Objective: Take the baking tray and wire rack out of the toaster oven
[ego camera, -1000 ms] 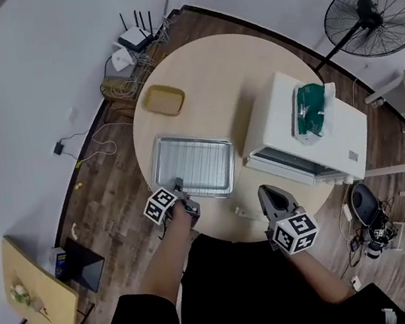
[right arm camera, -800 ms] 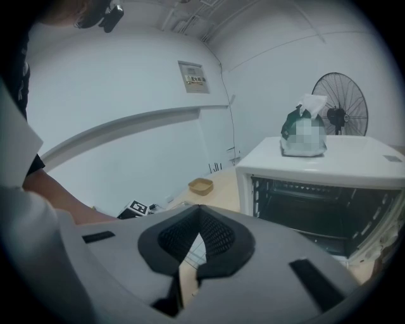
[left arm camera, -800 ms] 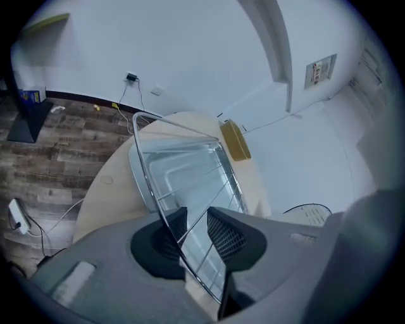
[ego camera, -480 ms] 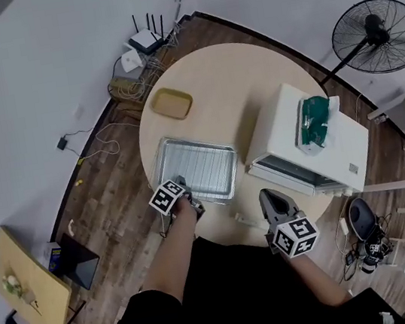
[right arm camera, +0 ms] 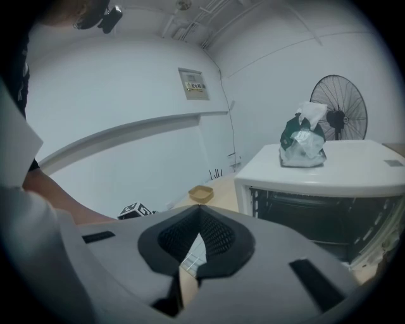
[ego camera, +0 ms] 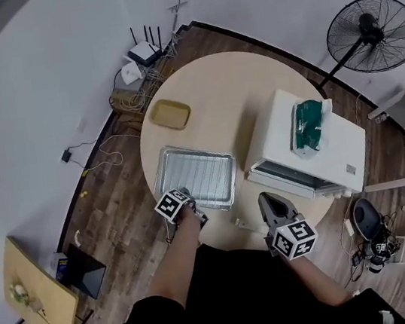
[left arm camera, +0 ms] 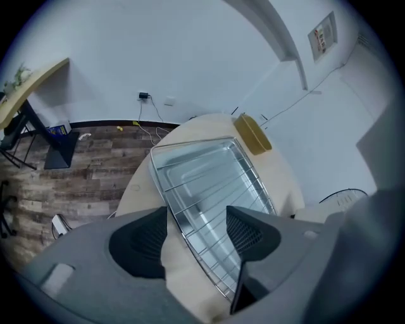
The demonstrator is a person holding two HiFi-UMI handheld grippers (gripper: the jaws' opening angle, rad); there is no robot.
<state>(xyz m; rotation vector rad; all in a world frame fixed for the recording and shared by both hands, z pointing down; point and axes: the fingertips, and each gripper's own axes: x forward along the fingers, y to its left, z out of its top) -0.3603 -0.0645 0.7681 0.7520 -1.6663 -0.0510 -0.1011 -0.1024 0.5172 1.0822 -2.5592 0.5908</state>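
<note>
Baking tray (ego camera: 158, 176) is already out and sitting flat on the round wooden counter (ego camera: 229, 92), with the wire rack (ego camera: 197, 175) lying on top of it. Both are to the left of the white toaster oven (ego camera: 337, 147), a little apart from it. The oven door looks dropped open toward the person, and there's a green and white bag (ego camera: 305, 124) parked on its roof.

The left hand-held gripper (ego camera: 184, 193) is at the tray's near corner, tilted down at it. Its jaws have just been opening and now stand wide. In the left gripper view the corner of the rack (left arm camera: 209, 190) and the tray rim (left arm camera: 190, 145) run between the pads, but neither pad is squeezing them, so it's let go. It might be brushing the right pad; that bit is hard to make out.

The right hand-held gripper (ego camera: 268, 202) hovers over the counter edge in front of the oven, clenched with the jaw tips meeting and nothing in them.

A small tan dish (ego camera: 170, 113) sits further back on the counter, past the tray.
</note>
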